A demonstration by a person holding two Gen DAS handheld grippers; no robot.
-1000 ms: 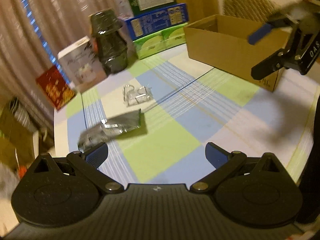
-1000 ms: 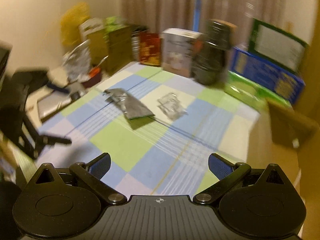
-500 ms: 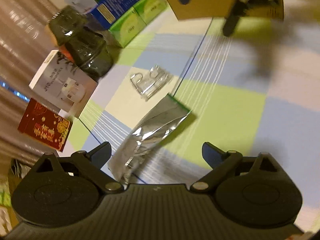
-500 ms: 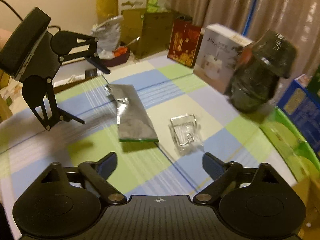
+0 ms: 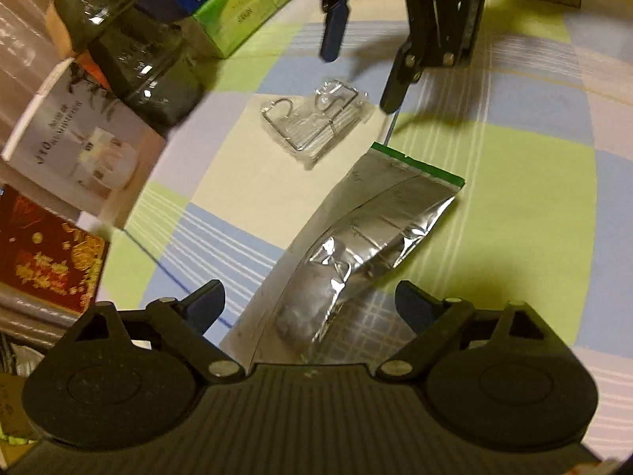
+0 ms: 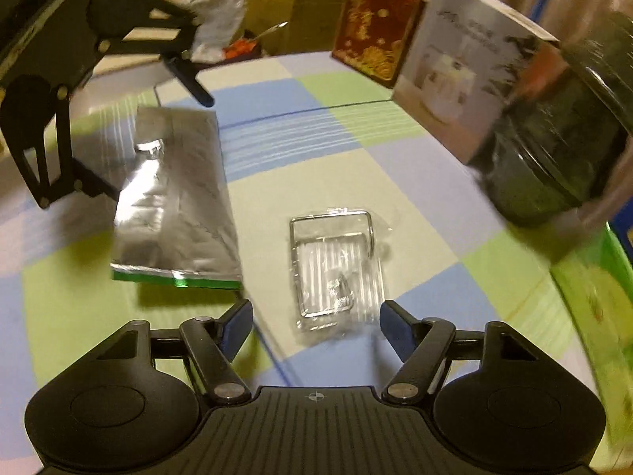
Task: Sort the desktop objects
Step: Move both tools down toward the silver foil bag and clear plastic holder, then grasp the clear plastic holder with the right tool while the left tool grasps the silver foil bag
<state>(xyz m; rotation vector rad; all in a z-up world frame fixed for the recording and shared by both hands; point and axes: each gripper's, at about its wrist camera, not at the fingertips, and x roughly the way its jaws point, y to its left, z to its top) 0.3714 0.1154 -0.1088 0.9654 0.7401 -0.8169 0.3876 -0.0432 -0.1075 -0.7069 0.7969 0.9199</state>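
Claws both closing, nothing gripped: left claw (image 5: pixel 310 304) positioned over silver foil pouch (image 5: pixel 368 237), right claw (image 6: pixel 316 322) over clear-wrapped wire holder (image 6: pixel 336 265); both items flat on checked tabletop (image 6: pixel 277 126), pouch left of holder.

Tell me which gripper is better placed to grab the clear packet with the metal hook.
Right. The right gripper frames the clear packet, jaws closing. The left gripper straddles the silver pouch.

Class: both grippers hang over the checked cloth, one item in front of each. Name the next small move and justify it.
Probably lower both: the closing left gripper straddles the foil pouch, the closing right gripper frames the clear packet, and neither yet presses its item.
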